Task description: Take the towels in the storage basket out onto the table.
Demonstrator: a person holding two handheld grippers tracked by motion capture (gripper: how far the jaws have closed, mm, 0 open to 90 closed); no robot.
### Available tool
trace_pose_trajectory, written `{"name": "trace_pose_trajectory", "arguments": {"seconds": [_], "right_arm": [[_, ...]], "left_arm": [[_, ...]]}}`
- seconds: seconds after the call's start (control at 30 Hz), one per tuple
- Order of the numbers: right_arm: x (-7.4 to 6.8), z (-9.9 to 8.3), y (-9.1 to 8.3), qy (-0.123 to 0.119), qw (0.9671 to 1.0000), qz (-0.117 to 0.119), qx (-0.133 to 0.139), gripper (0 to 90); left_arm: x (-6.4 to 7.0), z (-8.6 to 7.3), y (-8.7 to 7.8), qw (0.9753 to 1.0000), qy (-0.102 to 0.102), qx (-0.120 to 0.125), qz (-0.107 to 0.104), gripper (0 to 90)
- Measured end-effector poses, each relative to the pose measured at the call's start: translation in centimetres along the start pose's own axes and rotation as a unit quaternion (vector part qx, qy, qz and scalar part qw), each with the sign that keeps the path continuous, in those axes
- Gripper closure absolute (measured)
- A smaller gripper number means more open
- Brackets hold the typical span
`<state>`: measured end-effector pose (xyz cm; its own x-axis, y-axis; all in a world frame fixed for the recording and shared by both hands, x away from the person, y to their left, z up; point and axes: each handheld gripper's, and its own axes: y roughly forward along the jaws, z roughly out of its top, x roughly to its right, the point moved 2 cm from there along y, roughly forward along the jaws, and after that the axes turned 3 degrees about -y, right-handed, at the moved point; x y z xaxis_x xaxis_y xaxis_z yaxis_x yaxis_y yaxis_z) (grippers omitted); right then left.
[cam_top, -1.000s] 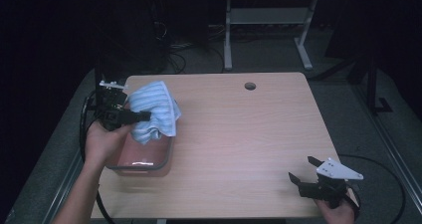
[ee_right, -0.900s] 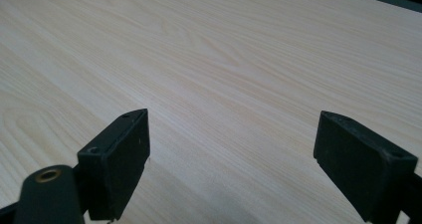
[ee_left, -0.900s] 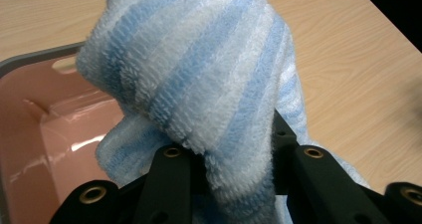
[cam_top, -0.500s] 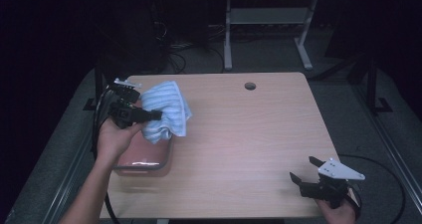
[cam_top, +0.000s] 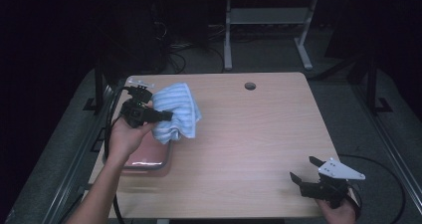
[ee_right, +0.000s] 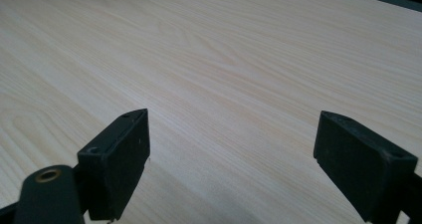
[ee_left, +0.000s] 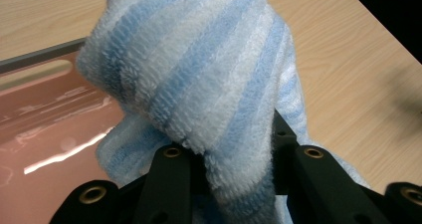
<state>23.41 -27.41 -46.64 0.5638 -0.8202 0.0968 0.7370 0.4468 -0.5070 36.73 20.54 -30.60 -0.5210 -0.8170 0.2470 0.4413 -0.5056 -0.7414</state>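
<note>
Your left gripper (cam_top: pixel 166 116), at the table's nine o'clock, pinches a soft, light blue-striped terry towel (cam_top: pixel 175 112) by a bunched fold that may slip, while your right gripper (cam_top: pixel 304 169) gapes empty.

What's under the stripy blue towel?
Under the towel, which the left tool pinches and holds up, sits a clear container with a pinkish bottom on the table. The part showing looks empty; the towel hides its far end.
</note>
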Motion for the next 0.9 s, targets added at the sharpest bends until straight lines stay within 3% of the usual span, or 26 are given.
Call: {"name": "trace_pose_trajectory", "arguments": {"seconds": [0.37, 0.9], "right_arm": [[0.0, 0.0, 0.0, 0.001, 1.0000, -0.001, 0.000, 14.1], [0.0, 0.0, -0.1, 0.001, 1.0000, -0.001, 0.000, 14.1]], "left_arm": [[1.0, 0.3, 1.6, 0.9998, 0.010, -0.011, -0.015, 70.2], [2.2, 0.8, 2.8, 0.9994, 0.020, -0.016, -0.024, 70.2]]}}
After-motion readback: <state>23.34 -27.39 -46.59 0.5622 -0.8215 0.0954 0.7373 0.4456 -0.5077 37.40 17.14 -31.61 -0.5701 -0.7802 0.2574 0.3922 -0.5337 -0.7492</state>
